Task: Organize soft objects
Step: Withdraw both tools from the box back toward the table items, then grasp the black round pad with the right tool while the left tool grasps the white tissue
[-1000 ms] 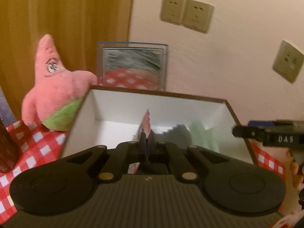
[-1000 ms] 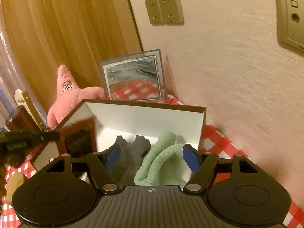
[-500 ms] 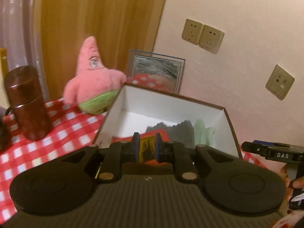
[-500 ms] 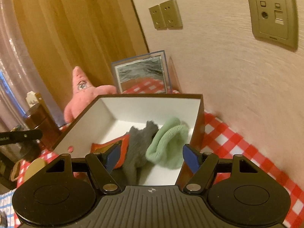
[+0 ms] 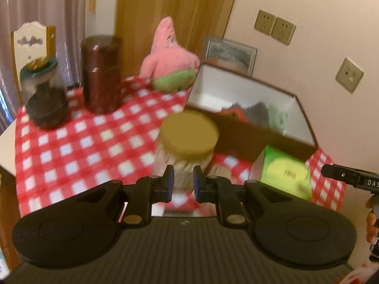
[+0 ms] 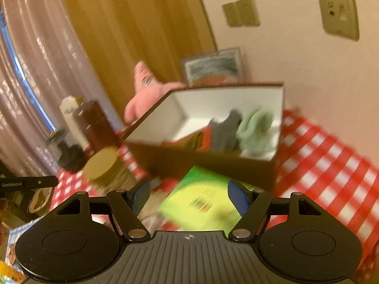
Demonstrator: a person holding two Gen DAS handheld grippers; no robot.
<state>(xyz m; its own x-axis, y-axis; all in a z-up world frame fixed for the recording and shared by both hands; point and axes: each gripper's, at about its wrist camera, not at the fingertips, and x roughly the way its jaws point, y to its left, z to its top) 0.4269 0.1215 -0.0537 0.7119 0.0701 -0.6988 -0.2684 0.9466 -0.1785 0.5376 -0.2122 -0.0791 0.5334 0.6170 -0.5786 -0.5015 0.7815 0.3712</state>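
A brown box with white inside (image 5: 239,85) (image 6: 213,94) stands on the checked cloth by the wall. In it lie a red-orange cloth (image 6: 191,139), a grey cloth (image 6: 225,127) and a green fluffy cloth (image 6: 255,127); they also show in the left wrist view (image 5: 258,111). A pink star plush (image 5: 168,52) (image 6: 144,87) sits behind the box. My left gripper (image 5: 183,183) is pulled back, narrowly open and empty, in front of a jar. My right gripper (image 6: 188,195) is wide open and empty above a green packet.
A glass jar with a tan lid (image 5: 189,135) (image 6: 101,165) stands before the box. A green packet (image 5: 284,172) (image 6: 203,203) lies beside it. A dark red flask (image 5: 101,73), a dark jar (image 5: 45,99) and a framed mirror (image 5: 229,54) stand further back.
My left gripper let go of the red-orange cloth in the box and drew back and up. My right gripper also drew back from the box, still open.
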